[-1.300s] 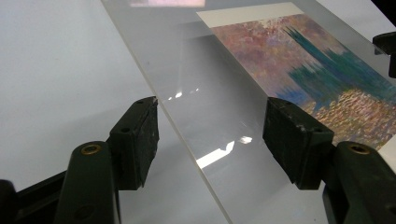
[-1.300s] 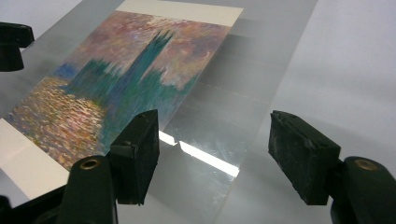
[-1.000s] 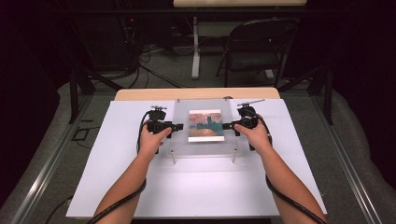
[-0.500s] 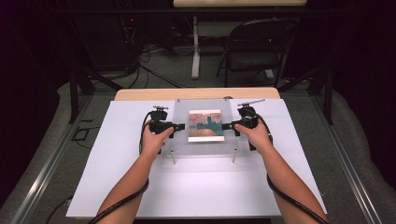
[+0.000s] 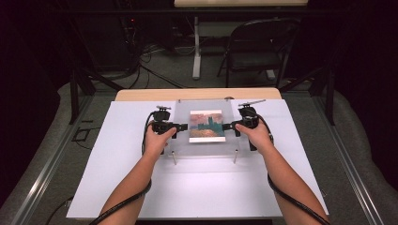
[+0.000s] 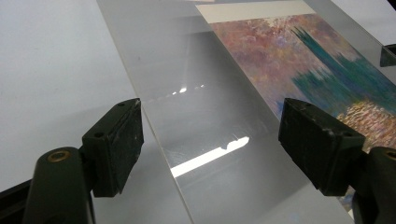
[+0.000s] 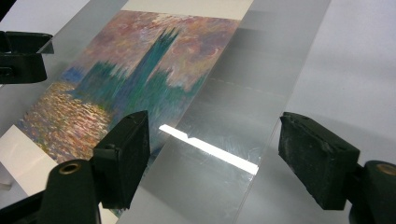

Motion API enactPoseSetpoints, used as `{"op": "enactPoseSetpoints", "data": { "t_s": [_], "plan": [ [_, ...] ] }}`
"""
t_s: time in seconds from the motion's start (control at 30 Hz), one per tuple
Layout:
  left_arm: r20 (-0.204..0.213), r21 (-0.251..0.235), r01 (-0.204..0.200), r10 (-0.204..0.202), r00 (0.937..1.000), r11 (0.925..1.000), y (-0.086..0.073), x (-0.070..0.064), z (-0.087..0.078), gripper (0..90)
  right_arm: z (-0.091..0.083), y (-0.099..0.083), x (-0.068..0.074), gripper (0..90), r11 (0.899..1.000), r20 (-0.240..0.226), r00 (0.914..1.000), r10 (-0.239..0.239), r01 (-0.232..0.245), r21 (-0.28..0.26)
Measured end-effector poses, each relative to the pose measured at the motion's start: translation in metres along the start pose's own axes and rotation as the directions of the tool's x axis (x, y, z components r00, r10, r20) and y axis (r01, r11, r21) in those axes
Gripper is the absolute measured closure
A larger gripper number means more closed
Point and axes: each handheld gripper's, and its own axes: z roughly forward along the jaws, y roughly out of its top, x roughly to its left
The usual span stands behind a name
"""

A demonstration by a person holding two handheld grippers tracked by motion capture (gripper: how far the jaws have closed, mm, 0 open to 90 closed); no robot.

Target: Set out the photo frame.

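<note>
A clear acrylic panel (image 5: 204, 126) rests on the white table, with a colourful painting print (image 5: 207, 125) at its middle. My left gripper (image 5: 181, 126) is at the panel's left edge. In the left gripper view the left gripper (image 6: 210, 147) is open, the panel's edge (image 6: 154, 126) runs between its jaws, and the print (image 6: 303, 60) lies beyond. My right gripper (image 5: 229, 126) is at the panel's right edge. In the right gripper view the right gripper (image 7: 219, 156) is open astride that edge (image 7: 261, 140), near the print (image 7: 130, 79). Neither gripper pinches the panel.
Two metal pins (image 5: 174, 158) (image 5: 235, 156) stick out at the panel's near corners. The white sheet (image 5: 202, 192) covers the table toward me. A folding chair (image 5: 258, 51), a table leg and cables stand on the floor behind the table.
</note>
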Motion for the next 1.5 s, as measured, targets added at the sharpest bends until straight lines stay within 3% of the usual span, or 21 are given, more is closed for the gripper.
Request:
{"op": "enactPoseSetpoints", "data": {
  "t_s": [0.2,0.47,0.73,1.27,1.5],
  "plan": [
    [0.008,0.006,0.012,-0.012,0.9999,0.9999,0.001,0.001,0.003,19.6,0.003,0.001,-0.001,22.8,1.0,-0.015,0.9996,0.023,-0.023,0.016],
    [0.063,0.029,0.067,-0.069,0.9956,0.9973,0.002,0.005,0.008,17.8,0.007,0.002,-0.002,21.6,0.999,-0.026,0.999,0.036,-0.036,0.01],
    [0.041,0.035,0.065,-0.066,0.9969,0.9973,0.004,0.002,0.007,17.6,0.007,0.002,-0.002,21.5,0.999,-0.028,0.999,0.036,-0.036,0.009],
    [-0.004,0.03,0.068,-0.068,0.9977,0.9972,0.005,-0.006,0.003,18.1,0.005,0.002,0.007,21.5,0.999,0.019,0.999,0.041,-0.041,-0.004],
    [-0.015,0.028,0.033,-0.033,0.9993,0.9991,0.008,-0.011,-0.005,18.4,-0.001,0.003,0.013,21.7,1.0,0.035,0.9993,0.015,-0.015,-0.015]
  ]
}}
